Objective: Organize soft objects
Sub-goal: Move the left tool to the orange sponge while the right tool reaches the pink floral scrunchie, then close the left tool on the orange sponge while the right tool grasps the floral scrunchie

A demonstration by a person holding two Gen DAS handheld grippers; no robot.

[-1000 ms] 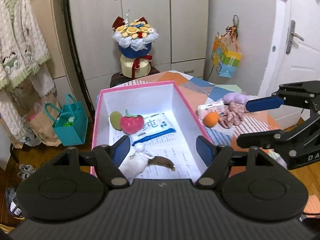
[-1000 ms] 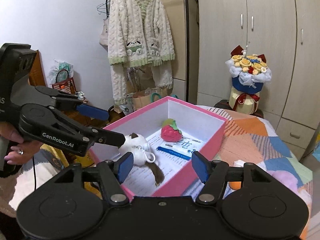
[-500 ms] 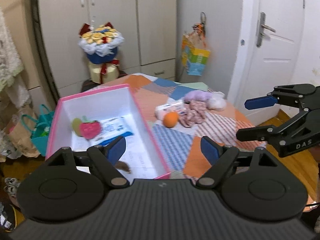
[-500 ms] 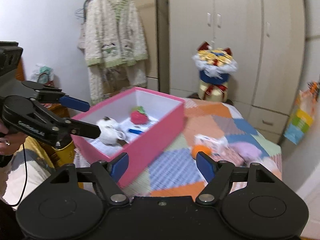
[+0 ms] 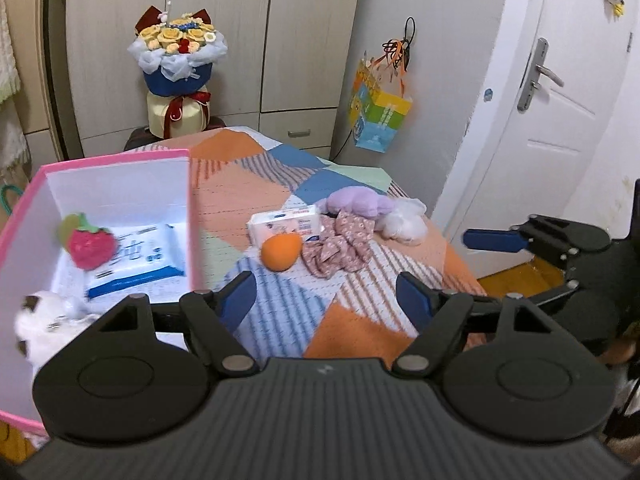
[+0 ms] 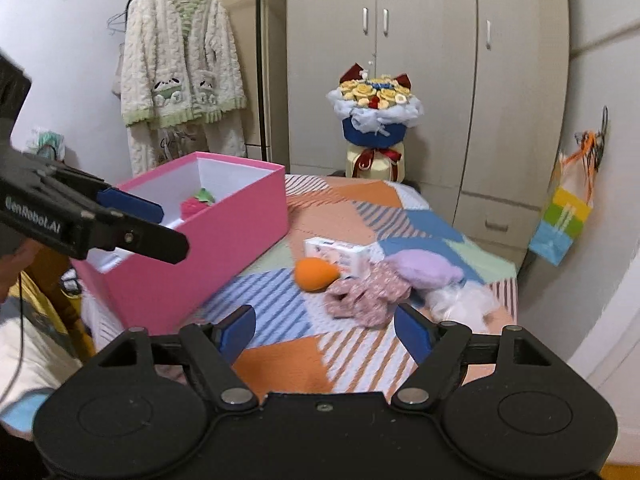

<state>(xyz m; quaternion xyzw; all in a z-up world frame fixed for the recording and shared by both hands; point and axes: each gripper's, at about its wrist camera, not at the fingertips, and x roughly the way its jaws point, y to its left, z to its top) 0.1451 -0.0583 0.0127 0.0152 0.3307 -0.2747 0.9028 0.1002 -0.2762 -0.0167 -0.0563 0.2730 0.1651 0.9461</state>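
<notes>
While both tools hang empty above patchwork-covered tabletop [image 6: 360, 200], you hold left tool [image 5: 326, 296] and right tool [image 6: 324, 326] spread wide, ready for next pick. Orange soft ball [image 6: 316, 274], flowered cloth [image 6: 366, 294], lilac plush [image 6: 424, 268] wait beside pink cardboard box [image 6: 224, 240]; strawberry plush [image 5: 90, 242] already inside.

On the surface [image 5: 256, 184], the open box [image 5: 192, 216] sits at the left. In it lie a strawberry plush [image 5: 91, 243], a flat packet [image 5: 140, 256] just beside it, and a plush animal [image 5: 38, 322] at the near end. Right of the box lies a cluster: a tissue pack [image 5: 286, 222], a ball-like toy [image 5: 280, 251] before it, a crumpled cloth [image 5: 340, 246] to the right, a plush [image 5: 358, 202] behind, and a fluffy toy [image 5: 402, 222] farthest right. A flower bouquet [image 5: 178, 80] stands behind the surface, before the wardrobe [image 5: 248, 32].
</notes>
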